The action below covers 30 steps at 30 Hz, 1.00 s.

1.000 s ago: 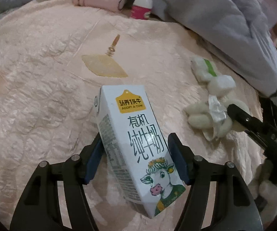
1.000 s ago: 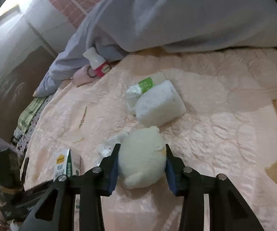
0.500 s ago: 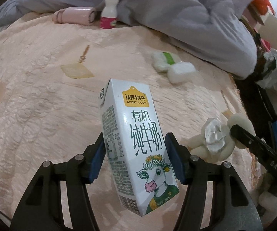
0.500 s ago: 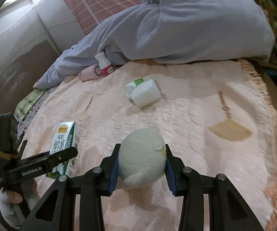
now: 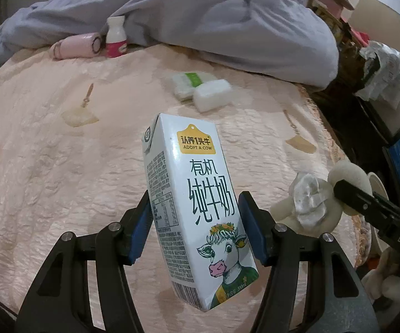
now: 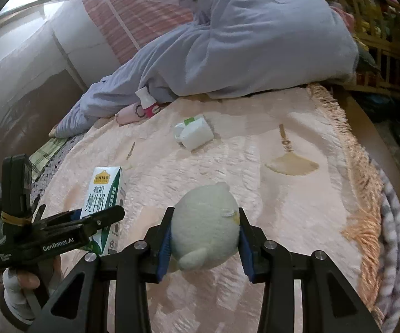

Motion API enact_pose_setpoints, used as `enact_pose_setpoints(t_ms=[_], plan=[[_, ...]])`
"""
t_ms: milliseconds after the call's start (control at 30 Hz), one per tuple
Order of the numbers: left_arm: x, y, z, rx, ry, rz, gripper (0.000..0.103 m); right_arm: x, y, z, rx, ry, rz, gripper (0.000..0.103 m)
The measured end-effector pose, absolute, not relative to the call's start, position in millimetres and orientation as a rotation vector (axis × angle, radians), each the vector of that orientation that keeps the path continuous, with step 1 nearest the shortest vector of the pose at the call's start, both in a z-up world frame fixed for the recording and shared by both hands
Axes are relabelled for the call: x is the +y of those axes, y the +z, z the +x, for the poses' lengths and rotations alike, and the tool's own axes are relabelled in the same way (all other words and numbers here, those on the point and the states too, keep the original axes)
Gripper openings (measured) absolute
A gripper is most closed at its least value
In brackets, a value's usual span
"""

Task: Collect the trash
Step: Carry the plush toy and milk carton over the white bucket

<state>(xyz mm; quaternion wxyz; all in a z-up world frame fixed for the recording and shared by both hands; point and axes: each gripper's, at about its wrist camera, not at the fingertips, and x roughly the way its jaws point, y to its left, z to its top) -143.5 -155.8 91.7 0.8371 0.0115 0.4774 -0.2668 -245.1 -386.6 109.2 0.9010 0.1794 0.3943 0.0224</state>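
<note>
Left tool point(image 5: 195, 233) is clamped on one milk carton point(image 5: 197, 202), its blue pads pressing the carton's two narrow sides, and holds it in the air above the bed point(image 5: 47, 166). That carton is white and tall, tilted a little, with a yellow badge reading "ADOPT A COW" near the top, large green Chinese characters down the front, a cartoon cow with a flower crown at the bottom, and small print plus a barcode on the side panel. From the right wrist view the same carton point(image 6: 104, 194) shows beside the left tool point(image 6: 100, 217).

Right tool point(image 6: 204, 238) is clamped on one cream plush toy point(image 6: 206, 222), round and fuzzy, held above the peach quilted bedspread. In the left view something crumpled and silvery point(image 5: 309, 201) sits against that toy point(image 5: 348, 174); what it is cannot be told.

Farther back on the bed lie two white wrapped packets point(image 5: 202, 90) touching each other, one with a green band. Against the grey-blue duvet point(image 5: 227, 19) stand one small white bottle with a pink label point(image 5: 115, 41) and, just beside it, one pink roll point(image 5: 77, 48).
</note>
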Motion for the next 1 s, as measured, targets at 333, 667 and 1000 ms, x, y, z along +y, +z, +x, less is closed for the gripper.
enact_pose_setpoints(t_ms=[333,667,1000], plan=[[-183,99,-159,0.992,-0.61,0.065,0.059,-405,112,-270,0.817,0.012,0.37,0.04],[-210,105,-170,0.972,-0.651,0.107,0.059,-427,118,-291,0.8,-0.029,0.392,0.04],[-240,112,-181,0.958,-0.705,0.137,0.059,-452,126,-311,0.777,-0.08,0.406,0.04]])
